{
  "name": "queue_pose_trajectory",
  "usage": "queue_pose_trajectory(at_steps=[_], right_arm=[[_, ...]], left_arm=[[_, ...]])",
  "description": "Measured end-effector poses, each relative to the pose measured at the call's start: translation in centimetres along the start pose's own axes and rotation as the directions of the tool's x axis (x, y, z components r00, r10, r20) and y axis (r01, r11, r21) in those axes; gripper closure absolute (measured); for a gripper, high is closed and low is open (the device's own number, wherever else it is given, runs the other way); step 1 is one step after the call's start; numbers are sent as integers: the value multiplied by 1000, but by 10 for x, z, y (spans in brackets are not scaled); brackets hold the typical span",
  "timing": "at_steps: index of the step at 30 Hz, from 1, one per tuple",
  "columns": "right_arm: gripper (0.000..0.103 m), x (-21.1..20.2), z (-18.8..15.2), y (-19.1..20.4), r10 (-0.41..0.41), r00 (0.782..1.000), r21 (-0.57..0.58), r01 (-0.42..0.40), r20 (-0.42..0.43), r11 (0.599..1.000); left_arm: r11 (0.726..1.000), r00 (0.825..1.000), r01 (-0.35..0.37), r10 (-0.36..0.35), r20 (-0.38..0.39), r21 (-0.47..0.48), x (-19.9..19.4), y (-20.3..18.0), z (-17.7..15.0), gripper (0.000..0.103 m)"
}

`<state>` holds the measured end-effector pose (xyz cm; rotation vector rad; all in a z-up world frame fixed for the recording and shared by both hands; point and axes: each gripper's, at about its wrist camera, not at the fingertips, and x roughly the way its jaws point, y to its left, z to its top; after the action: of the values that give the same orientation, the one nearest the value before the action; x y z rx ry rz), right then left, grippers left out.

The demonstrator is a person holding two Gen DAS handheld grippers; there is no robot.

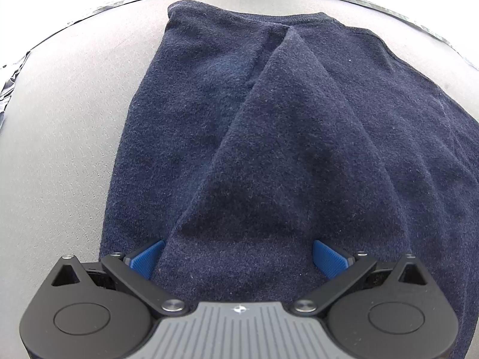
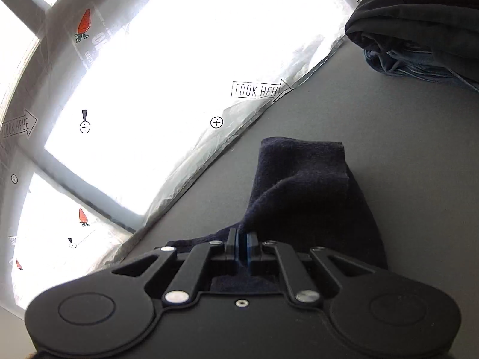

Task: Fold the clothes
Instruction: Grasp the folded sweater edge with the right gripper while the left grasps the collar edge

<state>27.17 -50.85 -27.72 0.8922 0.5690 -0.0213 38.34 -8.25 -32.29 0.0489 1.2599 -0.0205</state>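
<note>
A dark navy knitted garment (image 1: 287, 137) lies spread on the grey padded desk (image 1: 66, 155), its far edge near a strip of clear plastic sheeting (image 1: 419, 27) along the desk's back. One flap is already laid over the middle, making a long diagonal ridge down the cloth.

The left tongs (image 1: 238, 254) point steeply down over the near edge of the garment with their blue pads (image 1: 148, 256) spread wide on either side of the fold; they pinch nothing.

The right tongs (image 2: 242, 248) are pressed together on a bit of the navy garment (image 2: 302, 191); the cloth rises in a small peak from the pinch, and beyond it a narrow part, probably a sleeve, lies along the desk. A pile of other clothes (image 2: 419, 36), dark with some blue denim, sits well apart at the far right.

The step in hand appears to be folding the right side or sleeve inward. The next move likely calls for carrying the pinched cloth across onto the body of the garment, keeping it taut enough not to bunch, while the left tongs could press or clamp the near edge to keep the first fold from dragging.
</note>
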Motion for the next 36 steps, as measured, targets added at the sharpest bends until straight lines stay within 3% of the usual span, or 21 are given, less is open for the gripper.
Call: queue_pose_trajectory(at_steps=[1, 3, 5, 8, 10, 11, 12, 17, 20, 22, 25, 27, 30, 34, 36], right_arm=[[98, 8, -12, 14, 74, 996, 16, -73, -58, 997], [96, 28, -39, 40, 138, 972, 6, -140, -192, 990], [87, 52, -65, 54, 126, 934, -15, -139, -334, 990], [86, 70, -86, 53, 92, 894, 1, -101, -438, 995], [77, 67, -86, 51, 76, 900, 2, -83, -430, 997], [67, 64, -84, 51, 61, 910, -9, -71, -410, 997], [65, 59, -80, 50, 50, 921, -16, -61, -385, 998], [65, 41, -61, 40, -45, 971, -29, 39, -234, 999], [64, 33, -55, 16, -108, 977, 67, 123, -185, 990], [62, 26, -52, -17, -67, 981, 280, 118, -183, 953], [62, 17, -57, -60, 12, 990, 546, 67, -141, 835], [63, 14, -58, -74, 0, 991, 597, 81, -134, 798], [68, 14, -63, -82, -11, 991, 626, 93, -134, 774], [69, 19, -72, -91, 14, 993, 688, 72, -119, 722], [71, 23, -75, -93, 16, 993, 703, 72, -117, 707]], left_arm=[[1000, 1000, 0, 0, 5, 1, 0, 0, -1, 0], [1000, 1000, 1, -1, 16, 3, 1, 0, -1, 0], [1000, 1000, 2, -2, 26, 4, 1, 0, -2, 0], [1000, 999, 3, -3, 40, 6, 2, -1, -4, 0], [1000, 998, 1, -1, 55, 4, 1, 0, -8, 0], [1000, 998, 0, 0, 61, 1, 1, 1, -9, 0], [1000, 998, -4, 4, 65, -4, 2, 0, -9, 0], [1000, 999, 2, 0, 48, -31, -6, -3, -4, 1], [994, 990, 89, -82, 111, -63, -30, -1, -2, 1], [983, 977, 165, -151, 152, -85, -43, -2, 4, 1], [957, 957, 261, -239, 164, -125, -46, -9, 17, 1], [947, 949, 291, -269, 162, -134, -42, -14, 26, 1], [947, 943, 308, -291, 161, -90, -40, -32, 41, 4], [961, 945, 272, -276, 178, 46, -48, -59, 48, 4], [965, 954, 243, -256, 155, 97, -44, -71, 51, 8]])
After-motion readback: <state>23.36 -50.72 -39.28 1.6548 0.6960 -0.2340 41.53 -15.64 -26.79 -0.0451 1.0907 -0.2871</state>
